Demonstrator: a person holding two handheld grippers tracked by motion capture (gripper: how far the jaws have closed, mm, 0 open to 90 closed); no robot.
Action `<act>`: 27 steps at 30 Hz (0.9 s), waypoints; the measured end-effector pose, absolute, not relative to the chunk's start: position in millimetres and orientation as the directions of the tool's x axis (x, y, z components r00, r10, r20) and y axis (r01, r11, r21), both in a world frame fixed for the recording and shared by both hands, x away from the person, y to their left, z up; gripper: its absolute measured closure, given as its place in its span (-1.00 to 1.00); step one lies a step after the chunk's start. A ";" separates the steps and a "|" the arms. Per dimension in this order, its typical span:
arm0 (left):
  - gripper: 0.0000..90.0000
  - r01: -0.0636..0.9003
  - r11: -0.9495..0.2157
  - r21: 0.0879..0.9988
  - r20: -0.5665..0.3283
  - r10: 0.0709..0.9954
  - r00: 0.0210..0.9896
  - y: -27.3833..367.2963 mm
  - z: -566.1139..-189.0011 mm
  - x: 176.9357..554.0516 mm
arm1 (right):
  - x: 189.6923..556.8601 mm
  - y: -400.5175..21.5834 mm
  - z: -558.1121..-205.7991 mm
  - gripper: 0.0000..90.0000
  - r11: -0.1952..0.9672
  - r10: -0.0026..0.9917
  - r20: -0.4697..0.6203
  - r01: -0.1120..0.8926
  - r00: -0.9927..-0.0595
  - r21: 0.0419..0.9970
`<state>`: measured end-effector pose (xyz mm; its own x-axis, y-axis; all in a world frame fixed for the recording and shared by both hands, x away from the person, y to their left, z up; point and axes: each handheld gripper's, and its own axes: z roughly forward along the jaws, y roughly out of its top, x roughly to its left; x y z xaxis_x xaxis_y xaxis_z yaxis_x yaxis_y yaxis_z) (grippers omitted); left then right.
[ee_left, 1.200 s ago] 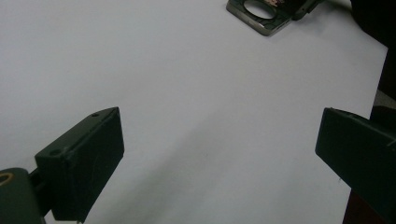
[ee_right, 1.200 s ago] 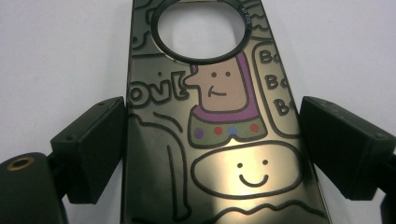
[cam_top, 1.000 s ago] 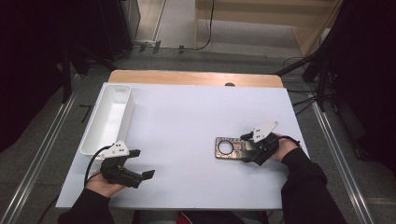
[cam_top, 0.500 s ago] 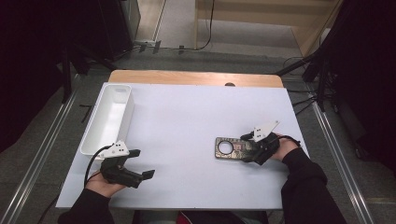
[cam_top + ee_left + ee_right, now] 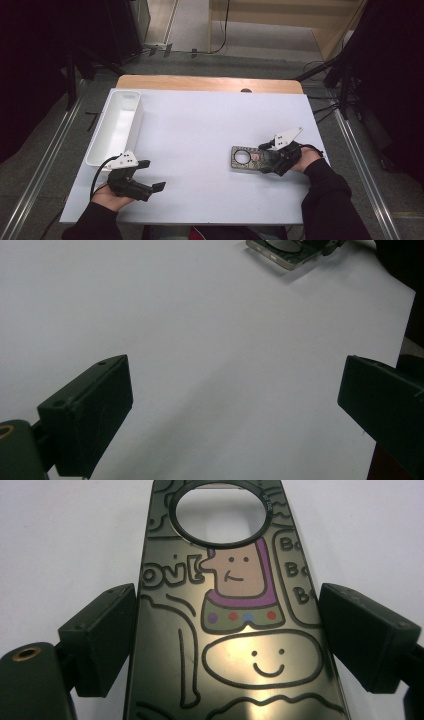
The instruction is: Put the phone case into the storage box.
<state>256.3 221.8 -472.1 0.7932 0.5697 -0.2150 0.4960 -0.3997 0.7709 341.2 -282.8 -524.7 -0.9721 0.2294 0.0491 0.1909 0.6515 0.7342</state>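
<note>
- Nearest the person's edge of the table, the left gripper [image 5: 159, 186] rests low on the white table top [image 5: 210, 125], held in the left hand [image 5: 112, 195], its jaws pointing toward the right side of the table.
- In the left gripper view its two black jaws stand wide apart with bare white surface between them; nothing is held.
- A black cable loops from that gripper back around the hand.
- Farther in and on the right, the right gripper [image 5: 265, 161] sits in the right hand [image 5: 307, 159], a dark sleeve behind it and a grey three-cornered plate on top.
- Its jaws straddle the near end of a flat dark plate with cartoon drawings [image 5: 235, 630], one jaw at each long edge. The left jaw lies against the plate's edge and the right one just beside it; I cannot tell whether they press on it.
- The plate [image 5: 247, 157] lies flat on the table top, right of centre, its round hole [image 5: 219, 512] at the end away from the gripper.
- Well apart from both, along the left edge, stands a long white tray [image 5: 97, 150].
- At the far end, a strip of wooden table edge [image 5: 210, 84] shows beyond the white surface.
</note>
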 end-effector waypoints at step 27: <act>-0.98 0.501 -0.388 0.774 -0.223 0.574 0.788 223.2 -471.0 256.3 | 329.8 -269.0 -493.1 -0.76 0.568 0.340 0.178 0.352 -0.923 0.744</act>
<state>256.3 223.2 -471.0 0.7882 0.5737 -0.2225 0.5007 -0.3876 0.7740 329.8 -269.0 -493.1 -0.9235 0.3401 0.1776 0.3522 0.5676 0.7442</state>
